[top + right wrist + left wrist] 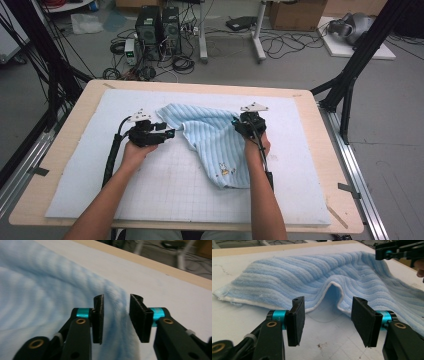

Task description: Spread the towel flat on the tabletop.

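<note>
- Left gripper [169, 132]: it sits at the left side of the towel [215, 142], aimed toward the raised edge; in the left gripper view its jaws stand apart with bare mat between them, just short of the hem [329, 285], which arches up off the mat; nothing is gripped
- Towel: the light blue striped cloth lies bunched near the middle of the white mat [150, 190], a broad part spread toward the far left, a narrower folded tail running toward the person and ending at a small embroidered patch [223, 171]; it is rumpled, neither flat nor neatly folded
- Right gripper [239, 124]: it rests at the towel's far right edge; in the right gripper view [115, 317] its jaws are parted with a ridge of blue cloth in the gap, and the pads do not appear to press on it, so I read it as not clamped
- Done so far, as I judge it: the towel is on the mat and partly gathered, with one loose fold down the right side
- Left to do, as I judge it: the left gripper has yet to take the lifted hem, the right one needs a hold on its edge, and the cloth has yet to be drawn out straight or folded square; the work looks early to midway
</note>
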`<control>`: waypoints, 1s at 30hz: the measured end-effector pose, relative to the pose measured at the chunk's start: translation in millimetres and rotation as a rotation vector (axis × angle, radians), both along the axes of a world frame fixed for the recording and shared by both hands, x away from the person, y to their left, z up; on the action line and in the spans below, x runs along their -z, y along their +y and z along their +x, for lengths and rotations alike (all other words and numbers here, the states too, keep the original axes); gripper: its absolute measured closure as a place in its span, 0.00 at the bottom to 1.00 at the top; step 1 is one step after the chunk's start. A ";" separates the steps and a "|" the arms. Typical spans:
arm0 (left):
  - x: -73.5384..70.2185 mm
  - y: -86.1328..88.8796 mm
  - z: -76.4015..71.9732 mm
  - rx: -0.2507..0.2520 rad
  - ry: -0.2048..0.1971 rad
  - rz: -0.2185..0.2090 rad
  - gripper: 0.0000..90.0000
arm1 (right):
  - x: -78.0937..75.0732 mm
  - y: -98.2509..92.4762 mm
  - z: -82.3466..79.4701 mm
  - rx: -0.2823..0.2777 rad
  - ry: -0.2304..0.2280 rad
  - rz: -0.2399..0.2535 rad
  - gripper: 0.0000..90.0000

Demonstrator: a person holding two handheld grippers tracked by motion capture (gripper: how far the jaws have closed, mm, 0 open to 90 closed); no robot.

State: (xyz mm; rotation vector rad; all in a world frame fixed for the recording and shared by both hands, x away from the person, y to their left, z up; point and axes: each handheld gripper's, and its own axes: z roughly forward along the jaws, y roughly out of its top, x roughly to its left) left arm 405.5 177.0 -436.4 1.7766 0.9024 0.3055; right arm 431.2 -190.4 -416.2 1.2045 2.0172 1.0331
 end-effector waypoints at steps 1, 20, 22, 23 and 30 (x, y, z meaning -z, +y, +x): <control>-0.2 -0.3 -0.6 -0.006 -0.002 0.002 0.51 | -2.0 -0.1 -4.8 -0.030 0.000 0.033 0.66; -8.7 37.8 -6.3 -0.095 -0.038 -0.056 0.32 | -6.6 49.3 -79.0 -0.380 0.099 -0.085 0.53; -10.4 41.9 -7.9 -0.083 -0.048 -0.050 0.30 | -6.0 53.0 -84.6 -0.405 0.100 -0.045 0.49; -11.5 44.6 -8.6 -0.073 -0.057 -0.038 0.30 | -4.4 54.7 -87.3 -0.408 0.130 -0.011 0.47; -11.9 52.3 -11.1 -0.070 -0.060 -0.010 0.29 | 9.4 73.5 -102.7 -0.450 0.154 -0.056 0.45</control>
